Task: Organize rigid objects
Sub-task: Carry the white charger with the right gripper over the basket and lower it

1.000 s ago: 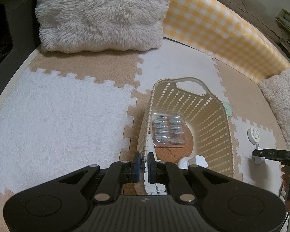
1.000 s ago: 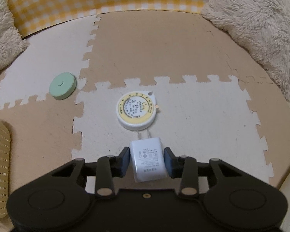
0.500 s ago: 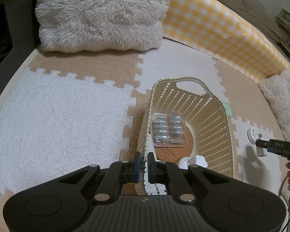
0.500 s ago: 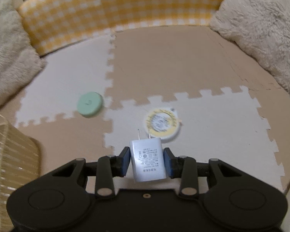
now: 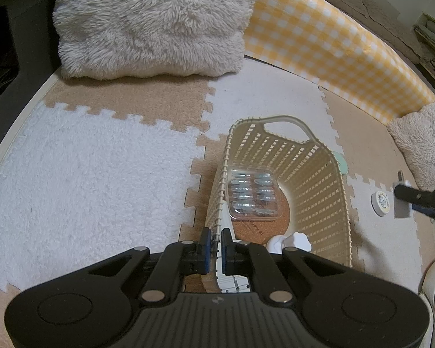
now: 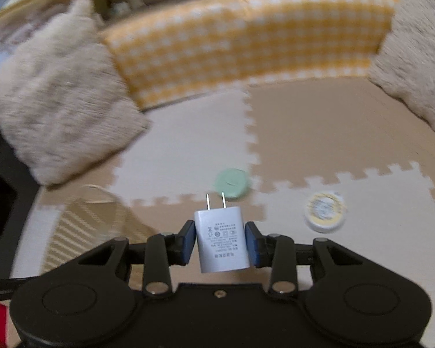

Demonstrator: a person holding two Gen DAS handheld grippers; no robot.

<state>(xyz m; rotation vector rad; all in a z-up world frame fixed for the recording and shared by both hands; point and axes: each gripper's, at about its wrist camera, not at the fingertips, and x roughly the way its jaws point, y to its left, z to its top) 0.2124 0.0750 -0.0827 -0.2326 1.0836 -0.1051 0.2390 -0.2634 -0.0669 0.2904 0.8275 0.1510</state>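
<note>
Two grippers were at work over the foam floor mat [image 5: 95, 179]. The left gripper [image 5: 215, 246] was clamped on the near left wall of the cream basket [image 5: 319, 203], its blue pads [image 5: 206, 246] pinching the woven rim between them, with only the wall's thickness in the gap. Inside the basket lay a clear blister pack [image 5: 253, 195] on top of a round cork coaster [image 5: 264, 226], and a white knobbed object [image 5: 290, 240] sat at the near end of the basket floor, partly hidden by the gripper body.

The right gripper [image 6: 220, 242] held a white plug adapter [image 6: 222, 239] between its blue pads [image 6: 190, 243], prongs pointing away from the camera and printed face toward it. The adapter was off the floor, carried in the air, and from the left wrist view it showed at the far right edge as a pale block [image 5: 402, 203], to the right of the basket and outside it. In the right wrist view the basket [image 6: 81, 226] appeared blurred at lower left.

On the mat beyond the adapter lay a mint green disc [image 6: 232, 183] and, further right, a round yellow-rimmed tape measure [image 6: 324, 210]; the two were apart from each other. From the left wrist view the disc [image 5: 340, 161] peeked out just behind the basket's far right corner, and the tape measure [image 5: 381, 202] lay on a white tile to the right of the basket. Fluffy cushions [image 5: 150, 20] and a yellow checked bolster [image 5: 327, 46] bordered the mat.
</note>
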